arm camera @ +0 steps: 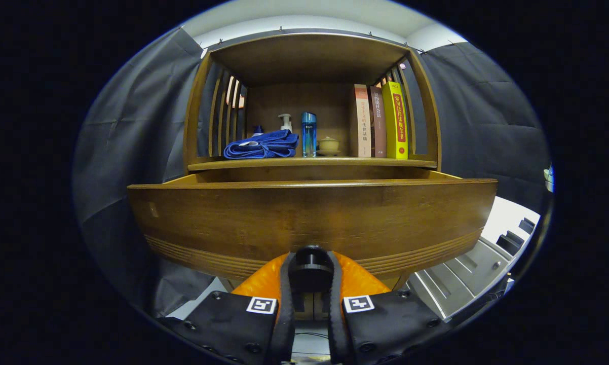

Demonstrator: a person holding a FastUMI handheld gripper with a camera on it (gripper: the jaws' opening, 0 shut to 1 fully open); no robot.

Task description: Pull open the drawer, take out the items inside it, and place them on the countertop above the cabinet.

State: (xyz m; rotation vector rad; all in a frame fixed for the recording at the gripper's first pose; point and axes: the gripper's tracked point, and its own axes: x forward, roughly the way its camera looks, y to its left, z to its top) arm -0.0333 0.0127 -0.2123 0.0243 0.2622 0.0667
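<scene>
Two fingers of gripper (310, 284) clamped on dark knob (310, 266) at lower middle of drawer (312, 218) front, drawer part-open below countertop (312, 163); pulling step judged underway, contents hidden; next: release, reach inside.

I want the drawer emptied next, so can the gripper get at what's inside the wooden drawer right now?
Probably not yet. The gripper is shut on the round black knob, low on the brown wooden drawer front. That tall front panel hides the inside, so the fingers must release and rise over it.

Blue towel (262, 145), bottles (308, 134), teacup (329, 145), books (380, 121) on shelf.
</scene>
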